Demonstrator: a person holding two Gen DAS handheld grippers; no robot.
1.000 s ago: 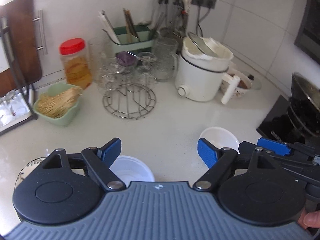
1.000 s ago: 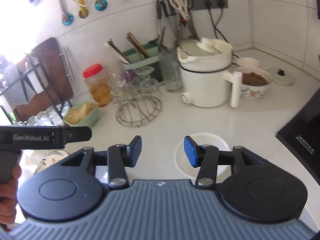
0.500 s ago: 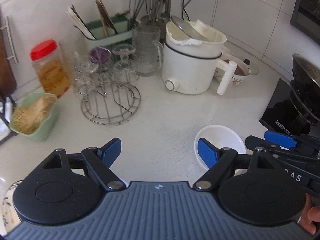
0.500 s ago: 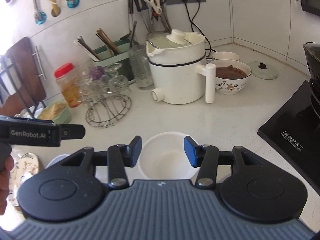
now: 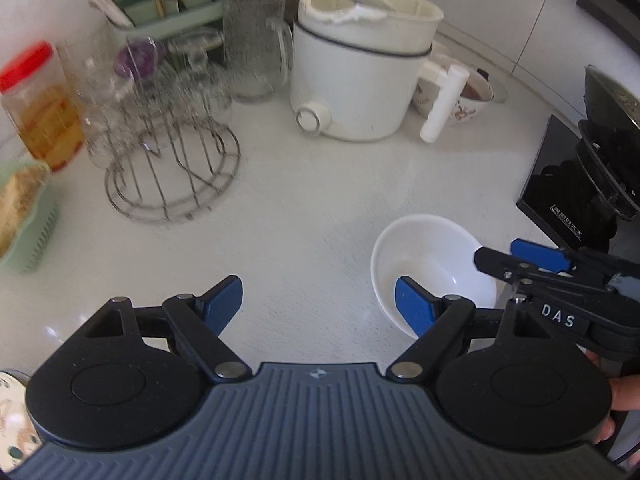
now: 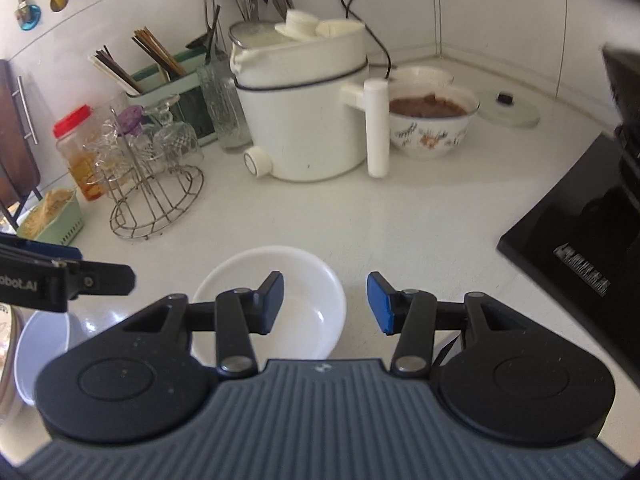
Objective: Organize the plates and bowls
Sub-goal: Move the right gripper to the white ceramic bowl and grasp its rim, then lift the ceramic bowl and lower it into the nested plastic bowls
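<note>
a white bowl (image 6: 276,300) is seen standing empty on the white countertop (image 6: 400,220), in front of the white electric pot (image 6: 308,120). the right gripper (image 6: 325,302) is held with its jaws spread apart, the left blue pad over the bowl's inside and the right pad outside its rim. the left gripper (image 5: 318,300) is likewise held wide open, gripping nothing, beside the bowl (image 5: 432,256). a second white bowl (image 6: 40,356) is seen at the near left.

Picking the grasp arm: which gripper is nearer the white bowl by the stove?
Right. The right gripper is open astride the white bowl's right rim, one finger over its inside. The left gripper is open over bare counter to the bowl's left.
</note>
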